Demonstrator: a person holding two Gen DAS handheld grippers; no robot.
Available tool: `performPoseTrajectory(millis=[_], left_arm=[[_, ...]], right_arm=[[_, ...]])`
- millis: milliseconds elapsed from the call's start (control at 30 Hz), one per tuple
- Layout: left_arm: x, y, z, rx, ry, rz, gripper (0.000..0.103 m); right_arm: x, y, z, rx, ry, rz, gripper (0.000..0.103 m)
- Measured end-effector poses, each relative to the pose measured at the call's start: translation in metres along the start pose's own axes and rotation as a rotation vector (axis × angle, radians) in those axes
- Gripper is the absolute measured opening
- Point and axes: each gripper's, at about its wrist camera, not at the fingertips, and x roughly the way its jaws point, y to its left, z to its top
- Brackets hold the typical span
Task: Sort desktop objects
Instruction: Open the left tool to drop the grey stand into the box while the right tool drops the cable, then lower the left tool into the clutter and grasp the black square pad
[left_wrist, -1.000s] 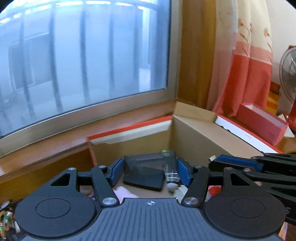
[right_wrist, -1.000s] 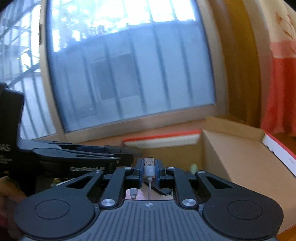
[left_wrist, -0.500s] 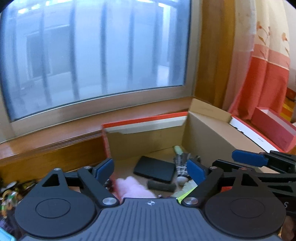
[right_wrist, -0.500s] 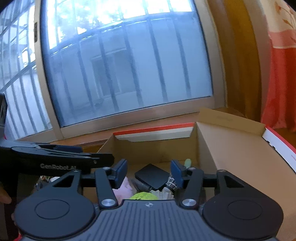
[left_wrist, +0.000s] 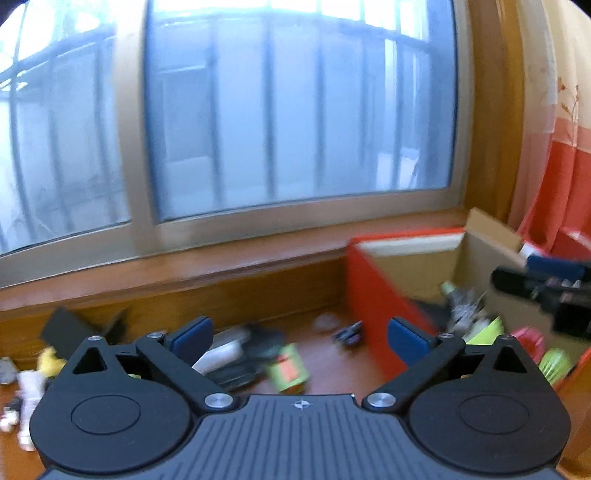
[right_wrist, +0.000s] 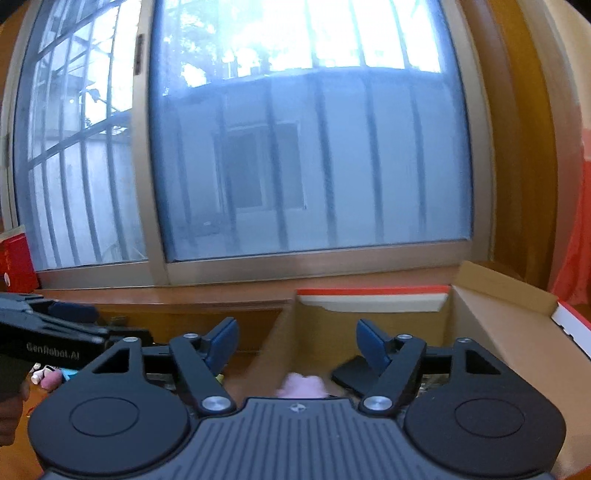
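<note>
My left gripper (left_wrist: 299, 334) is open and empty, held above the wooden desk (left_wrist: 325, 362) to the left of the cardboard box (left_wrist: 373, 291). Loose items lie on the desk below it: a green and orange can (left_wrist: 288, 371), a white and dark bundle (left_wrist: 229, 352), a small dark object (left_wrist: 349, 334). My right gripper (right_wrist: 295, 341) is open and empty over the box's left wall (right_wrist: 273, 347). Inside the box (right_wrist: 491, 332) lie a pink fluffy thing (right_wrist: 303, 384) and a black flat case (right_wrist: 351, 373). The right gripper (left_wrist: 546, 288) shows at the left wrist view's right edge.
A window (left_wrist: 295, 110) with a wooden sill (left_wrist: 184, 273) runs behind the desk. A red and cream curtain (left_wrist: 554, 147) hangs at the right. More small items (left_wrist: 33, 373) lie at the desk's left. A red box (right_wrist: 14, 258) stands at far left.
My left gripper opened, let go of the dark case and swung left, out of the box. My right gripper opened, released the USB cable and drew back a little.
</note>
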Motion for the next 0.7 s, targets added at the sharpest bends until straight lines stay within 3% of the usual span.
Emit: performPoseTrajectory(millis=[333,700], left_arm=[[-0.016,0.136,-0.047,0.042,0.050,0.128,0.103],[0.011,0.203,-0.055,0.115,0.050,0.165,0.103]], right_arm=[[0.010,0.154,-0.027,-0.008,0.060,0.007,0.076],[0.037,0.249,-0.048,-0.097,0.187,0.065,0.081]])
